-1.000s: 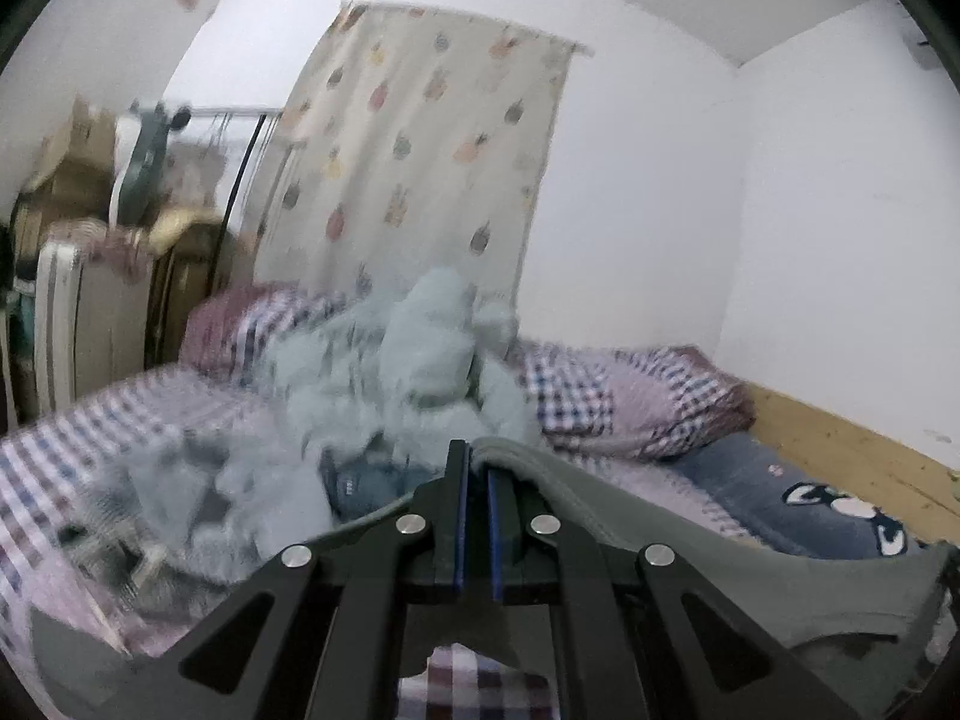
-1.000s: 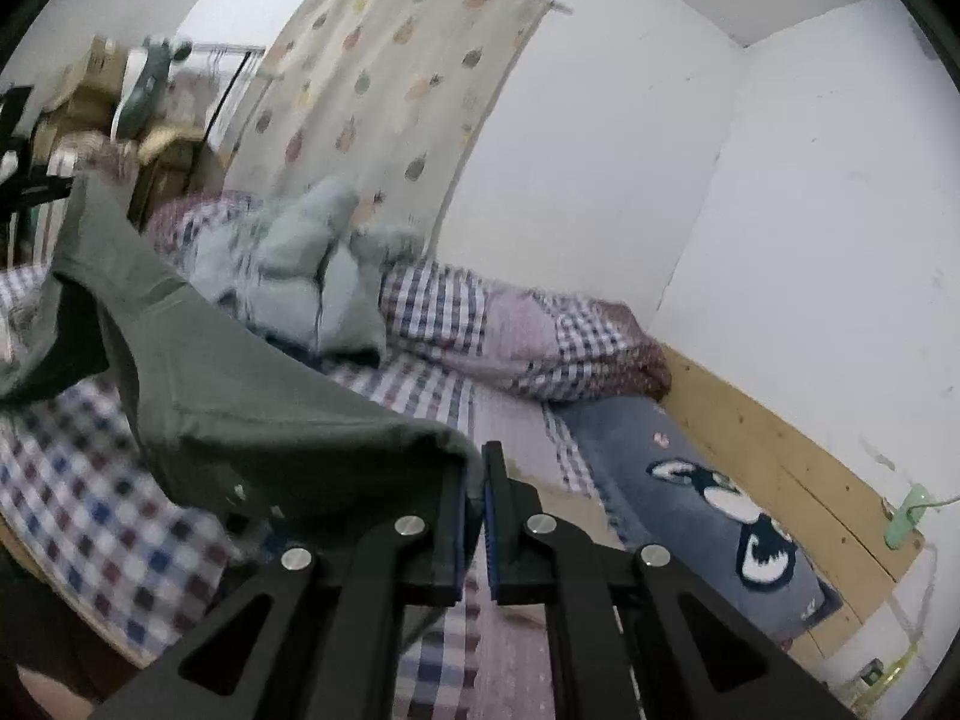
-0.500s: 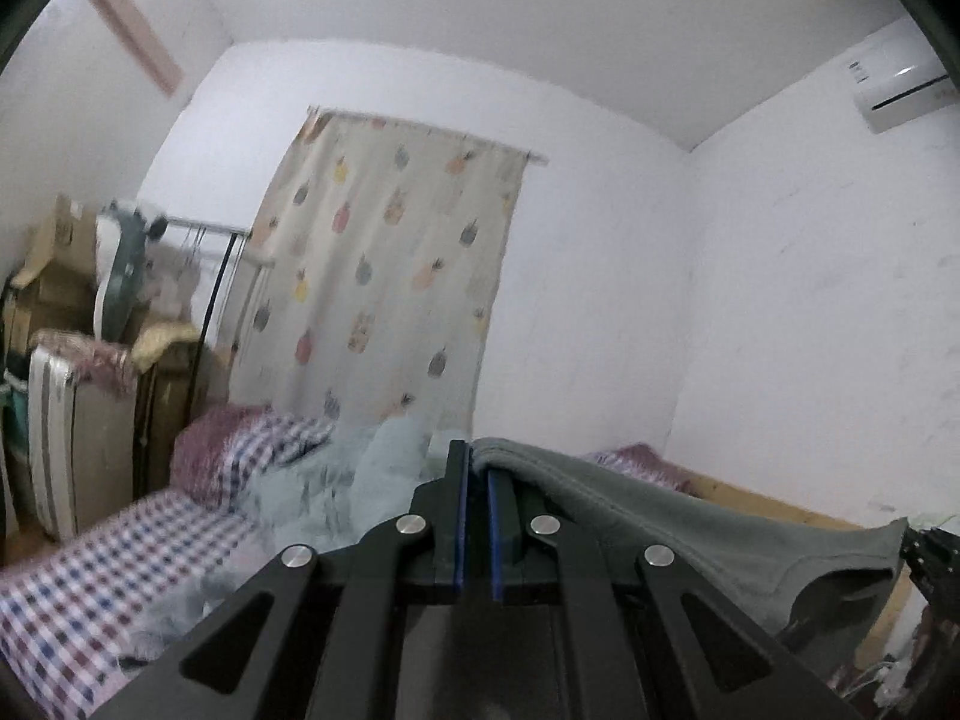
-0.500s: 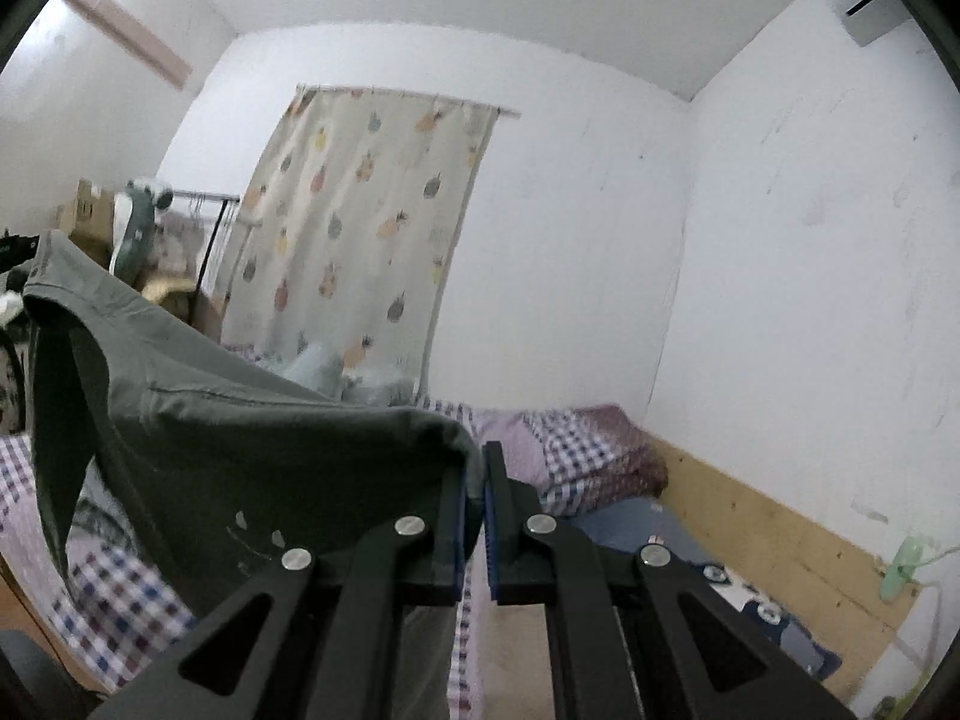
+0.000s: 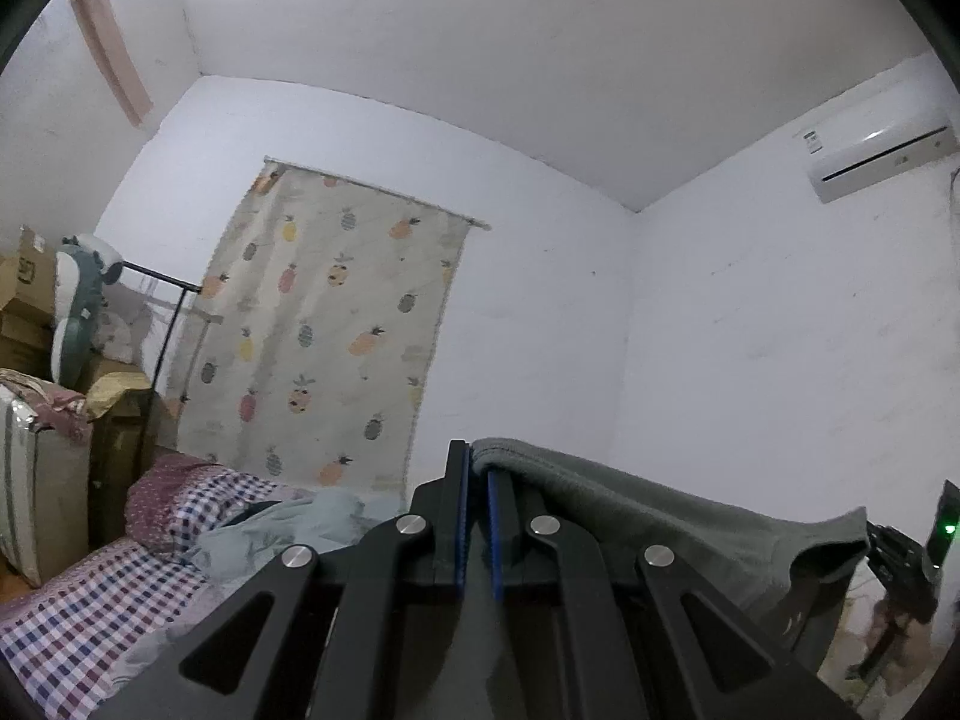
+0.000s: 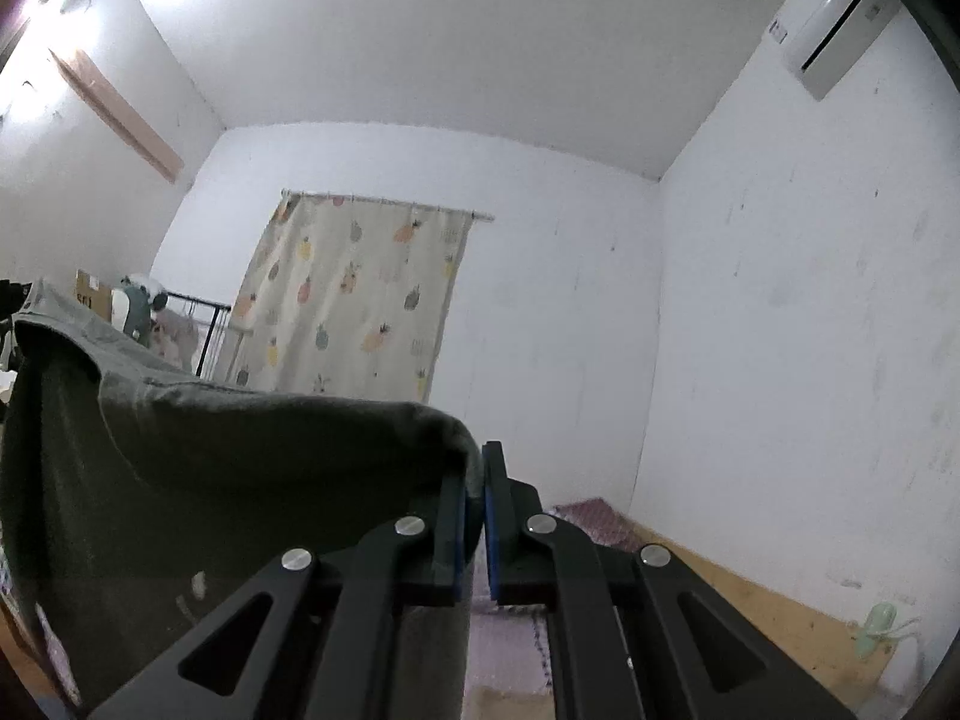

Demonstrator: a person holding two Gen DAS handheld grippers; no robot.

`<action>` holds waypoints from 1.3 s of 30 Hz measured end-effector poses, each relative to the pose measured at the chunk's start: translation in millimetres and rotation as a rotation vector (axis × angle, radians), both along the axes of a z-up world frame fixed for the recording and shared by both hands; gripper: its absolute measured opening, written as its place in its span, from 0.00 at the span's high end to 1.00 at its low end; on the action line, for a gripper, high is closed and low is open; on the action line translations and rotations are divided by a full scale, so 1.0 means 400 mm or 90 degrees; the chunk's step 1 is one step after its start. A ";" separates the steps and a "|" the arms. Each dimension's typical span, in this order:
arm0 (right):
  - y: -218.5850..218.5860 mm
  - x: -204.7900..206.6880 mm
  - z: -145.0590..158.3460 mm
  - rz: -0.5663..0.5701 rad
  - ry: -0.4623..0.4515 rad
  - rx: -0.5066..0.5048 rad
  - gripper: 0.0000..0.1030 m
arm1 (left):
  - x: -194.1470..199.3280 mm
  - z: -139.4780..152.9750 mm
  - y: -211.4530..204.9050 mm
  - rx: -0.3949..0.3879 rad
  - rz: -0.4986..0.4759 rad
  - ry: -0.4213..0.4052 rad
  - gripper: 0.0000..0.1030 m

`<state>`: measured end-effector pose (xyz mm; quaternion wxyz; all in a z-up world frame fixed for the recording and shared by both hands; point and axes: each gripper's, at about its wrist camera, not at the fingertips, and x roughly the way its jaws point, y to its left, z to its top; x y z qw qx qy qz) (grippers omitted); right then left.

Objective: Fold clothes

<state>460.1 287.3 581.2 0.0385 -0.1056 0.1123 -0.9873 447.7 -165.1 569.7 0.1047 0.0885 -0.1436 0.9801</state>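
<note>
A grey-green garment (image 5: 660, 516) is held up in the air, stretched between both grippers. My left gripper (image 5: 478, 468) is shut on one top corner of it, and the cloth runs off to the right toward the other gripper's black body (image 5: 906, 564). My right gripper (image 6: 474, 468) is shut on the opposite top corner of the garment (image 6: 210, 480), which hangs down to the left and fills the lower left of the right wrist view. Both cameras point upward at the walls and ceiling.
A bed with a checked sheet (image 5: 78, 618) and a heap of pale blue clothes (image 5: 282, 528) lies low on the left. A pineapple curtain (image 5: 324, 354), a clothes rack with boxes (image 5: 24, 300), a wooden bed board (image 6: 750, 618) and an air conditioner (image 5: 882, 150) are around.
Both grippers have lifted and tilted upward with the garment; the bed has dropped toward the bottom of both views and the ceiling has come into sight.
</note>
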 end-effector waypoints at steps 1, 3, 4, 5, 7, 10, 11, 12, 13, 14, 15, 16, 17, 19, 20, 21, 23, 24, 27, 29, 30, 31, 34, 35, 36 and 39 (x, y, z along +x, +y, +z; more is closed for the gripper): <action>0.002 0.005 0.008 0.000 0.006 0.000 0.97 | 0.009 0.007 -0.003 0.002 -0.009 -0.002 0.96; 0.003 0.001 0.013 0.000 0.009 -0.001 0.97 | 0.016 0.013 -0.008 0.004 -0.022 -0.012 0.96; 0.004 -0.006 0.013 0.000 0.007 -0.002 0.97 | 0.015 0.012 -0.008 0.003 -0.022 -0.017 0.96; 0.006 -0.018 0.011 0.000 0.003 -0.002 0.97 | 0.013 0.010 -0.006 -0.002 -0.018 -0.023 0.96; 0.006 -0.054 -0.005 -0.001 -0.013 -0.004 0.97 | -0.007 -0.006 -0.003 -0.011 -0.009 -0.040 0.96; -0.002 -0.129 -0.045 -0.011 -0.041 -0.001 0.97 | -0.065 -0.045 -0.002 -0.018 0.003 -0.077 0.96; -0.005 -0.152 -0.058 -0.012 -0.049 0.000 0.97 | -0.091 -0.062 -0.005 -0.014 0.004 -0.094 0.96; -0.010 -0.185 -0.075 -0.012 -0.059 0.000 0.97 | -0.121 -0.081 -0.011 -0.009 0.006 -0.113 0.96; -0.015 -0.217 -0.089 -0.012 -0.069 0.000 0.97 | -0.153 -0.101 -0.016 -0.005 0.010 -0.131 0.96; -0.017 -0.251 -0.104 -0.011 -0.080 -0.002 0.97 | -0.186 -0.119 -0.021 -0.001 0.015 -0.148 0.96; -0.021 -0.288 -0.124 -0.011 -0.094 -0.004 0.97 | -0.222 -0.141 -0.027 0.003 0.021 -0.167 0.96; -0.022 -0.321 -0.141 -0.011 -0.105 -0.005 0.97 | -0.258 -0.163 -0.032 0.006 0.027 -0.185 0.96; -0.022 -0.353 -0.156 -0.012 -0.114 -0.006 0.97 | -0.294 -0.183 -0.035 0.007 0.034 -0.200 0.96; -0.031 -0.439 -0.197 -0.016 -0.139 -0.007 0.97 | -0.374 -0.226 -0.043 0.008 0.051 -0.233 0.96; -0.035 -0.479 -0.216 -0.020 -0.150 -0.007 0.97 | -0.415 -0.246 -0.045 0.007 0.059 -0.249 0.96; -0.038 -0.523 -0.236 -0.023 -0.163 -0.007 0.97 | -0.466 -0.268 -0.046 0.007 0.069 -0.267 0.96; -0.044 -0.620 -0.278 -0.028 -0.191 -0.014 0.97 | -0.565 -0.311 -0.047 0.011 0.082 -0.297 0.96; -0.048 -0.671 -0.300 -0.030 -0.206 -0.018 0.97 | -0.614 -0.330 -0.048 0.014 0.088 -0.311 0.96; -0.062 -0.829 -0.361 -0.036 -0.252 -0.028 0.97 | -0.751 -0.393 -0.045 0.008 0.109 -0.350 0.96; -0.069 -0.940 -0.406 -0.040 -0.285 -0.028 0.97 | -0.860 -0.439 -0.040 -0.003 0.124 -0.381 0.96; -0.072 -0.996 -0.429 -0.041 -0.302 -0.028 0.97 | -0.922 -0.466 -0.039 -0.005 0.131 -0.400 0.96; -0.075 -1.056 -0.455 -0.044 -0.320 -0.028 0.97 | -0.977 -0.491 -0.039 -0.007 0.136 -0.418 0.96; -0.080 -1.226 -0.535 -0.054 -0.370 -0.028 0.97 | -1.129 -0.563 -0.042 -0.018 0.150 -0.466 0.96; -0.084 -1.270 -0.558 -0.057 -0.383 -0.028 0.97 | -1.185 -0.594 -0.039 -0.027 0.155 -0.481 0.96; -0.084 -1.324 -0.590 -0.060 -0.402 -0.030 0.97 | -1.234 -0.624 -0.038 -0.034 0.159 -0.494 0.96; -0.090 -1.465 -0.682 -0.066 -0.455 -0.031 0.97 | -1.355 -0.704 -0.035 -0.048 0.167 -0.529 0.96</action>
